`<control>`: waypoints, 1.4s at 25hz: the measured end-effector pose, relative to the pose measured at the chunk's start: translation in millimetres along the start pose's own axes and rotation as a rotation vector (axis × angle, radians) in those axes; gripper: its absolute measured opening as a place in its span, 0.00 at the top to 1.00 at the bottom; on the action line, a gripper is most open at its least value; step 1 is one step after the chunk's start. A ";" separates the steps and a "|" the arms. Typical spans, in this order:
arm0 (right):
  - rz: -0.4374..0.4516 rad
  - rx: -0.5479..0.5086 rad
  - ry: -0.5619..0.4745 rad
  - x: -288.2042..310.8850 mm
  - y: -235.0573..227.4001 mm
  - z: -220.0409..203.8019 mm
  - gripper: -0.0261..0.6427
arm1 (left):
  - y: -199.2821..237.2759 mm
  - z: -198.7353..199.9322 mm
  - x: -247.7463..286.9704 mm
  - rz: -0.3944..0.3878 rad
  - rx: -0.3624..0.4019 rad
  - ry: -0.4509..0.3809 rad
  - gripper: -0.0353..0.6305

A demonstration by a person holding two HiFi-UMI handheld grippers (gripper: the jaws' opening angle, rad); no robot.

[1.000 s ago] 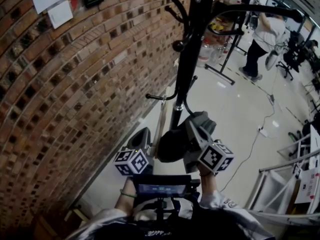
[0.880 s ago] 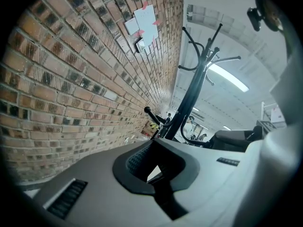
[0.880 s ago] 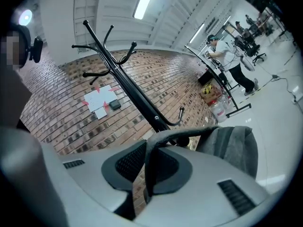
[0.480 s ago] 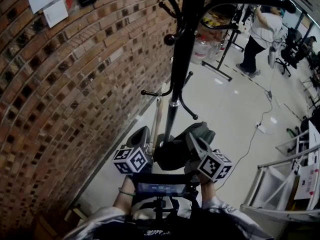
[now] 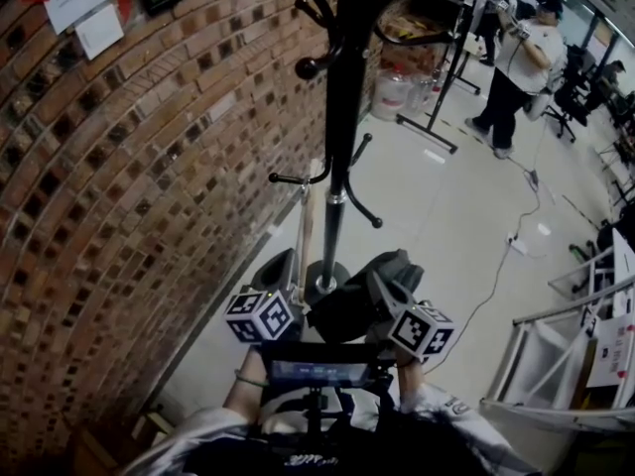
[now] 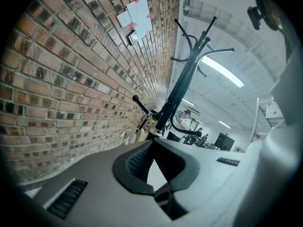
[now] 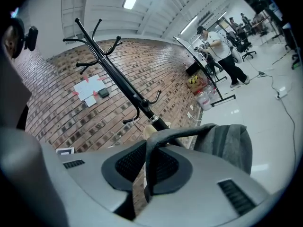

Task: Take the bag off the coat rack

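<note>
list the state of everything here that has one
bag: off the hooks, held up by its strap
rack: upright, hooks in view bare
left gripper: open, empty
right gripper: shut on the bag's strap

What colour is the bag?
The bag is grey. It shows best in the right gripper view.

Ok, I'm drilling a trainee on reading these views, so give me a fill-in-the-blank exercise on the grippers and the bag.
1. The right gripper is shut on the grey bag's ____.
2. The left gripper has its jaws apart and holds ____.
3. The black coat rack stands beside a ____ wall.

Missing words: strap; nothing; brick.
</note>
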State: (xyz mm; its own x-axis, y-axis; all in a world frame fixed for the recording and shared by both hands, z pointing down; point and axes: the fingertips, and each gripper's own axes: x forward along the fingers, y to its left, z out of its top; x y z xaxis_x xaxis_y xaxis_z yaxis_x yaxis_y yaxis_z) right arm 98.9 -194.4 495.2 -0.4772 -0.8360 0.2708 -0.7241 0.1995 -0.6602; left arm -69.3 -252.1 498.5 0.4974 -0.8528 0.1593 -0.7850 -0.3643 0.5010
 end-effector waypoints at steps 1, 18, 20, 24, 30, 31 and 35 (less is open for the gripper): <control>-0.005 0.000 0.005 -0.3 -3.3 -2.1 0.91 | -2.1 -1.5 0.1 -0.003 0.003 0.004 0.94; -0.006 -0.062 0.024 2.2 -11.0 4.2 0.91 | -18.7 -12.1 -3.2 0.000 0.019 0.016 0.94; -0.006 -0.069 0.032 2.0 -11.5 3.1 0.91 | -17.9 -13.4 -2.5 0.002 0.019 0.012 0.94; -0.003 -0.073 0.051 2.3 -13.6 -2.4 0.91 | -16.9 -16.1 -1.1 0.006 0.021 0.012 0.94; -0.002 -0.077 0.068 1.7 -14.8 -3.2 0.91 | -22.8 -18.6 2.1 0.006 0.019 0.020 0.94; -0.001 -0.079 0.070 1.7 -14.3 -3.0 0.91 | -23.8 -18.9 2.4 0.006 0.019 0.021 0.94; 0.007 -0.087 0.082 2.1 -14.0 -5.1 0.91 | -26.1 -19.8 3.5 0.003 0.021 0.017 0.94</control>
State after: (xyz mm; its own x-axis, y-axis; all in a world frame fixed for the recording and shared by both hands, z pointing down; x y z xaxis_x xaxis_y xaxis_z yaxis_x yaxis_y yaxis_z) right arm 105.5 -196.4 508.5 -0.5187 -0.7908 0.3251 -0.7595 0.2516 -0.5999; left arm -39.7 -238.3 502.7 0.5014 -0.8473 0.1752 -0.7939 -0.3700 0.4825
